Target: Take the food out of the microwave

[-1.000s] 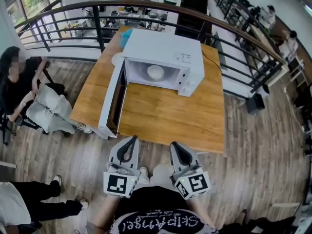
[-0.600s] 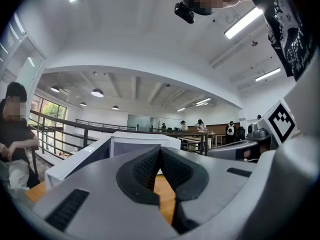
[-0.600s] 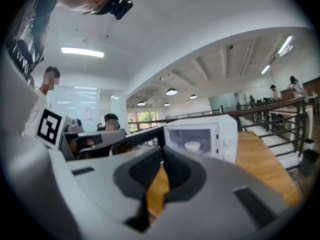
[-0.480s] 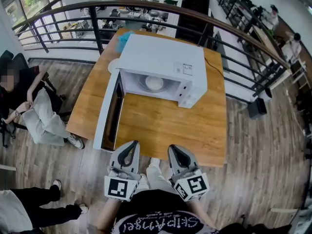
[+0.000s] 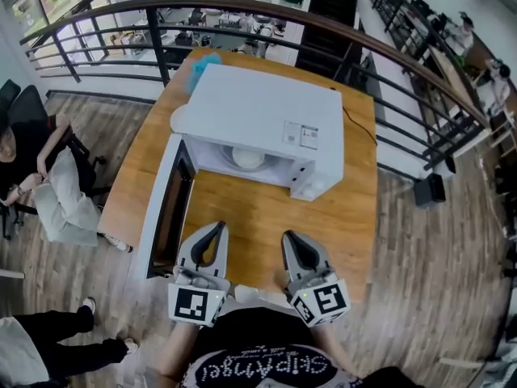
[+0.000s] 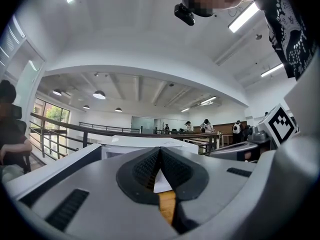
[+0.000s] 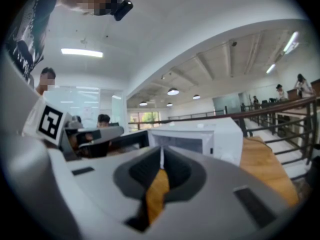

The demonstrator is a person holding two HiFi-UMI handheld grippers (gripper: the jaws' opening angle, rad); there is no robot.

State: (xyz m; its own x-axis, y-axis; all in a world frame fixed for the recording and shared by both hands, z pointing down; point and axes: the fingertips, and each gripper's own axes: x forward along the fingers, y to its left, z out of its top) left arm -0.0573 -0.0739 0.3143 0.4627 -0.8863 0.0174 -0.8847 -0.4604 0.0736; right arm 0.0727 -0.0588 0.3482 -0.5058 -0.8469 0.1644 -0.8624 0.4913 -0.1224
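A white microwave (image 5: 266,124) stands on the wooden table (image 5: 266,217), and its door (image 5: 161,208) hangs wide open to the left. Inside the cavity rests a white dish with food (image 5: 246,158). My left gripper (image 5: 216,230) and right gripper (image 5: 289,238) hover side by side over the table's near edge, both shut and empty, pointing toward the microwave. The left gripper view has the left gripper (image 6: 160,151) shut in front of the microwave (image 6: 145,144). In the right gripper view the right gripper (image 7: 161,151) is shut before the microwave (image 7: 200,136).
A curved dark railing (image 5: 242,14) runs behind the table. One person sits on a chair (image 5: 36,176) at the left and another stands at the lower left (image 5: 48,342). A blue cloth (image 5: 202,63) and a white plate (image 5: 179,120) lie behind the microwave.
Both grippers have moved forward over the table's near edge toward the microwave, which now looms closer. Their jaws stay shut.
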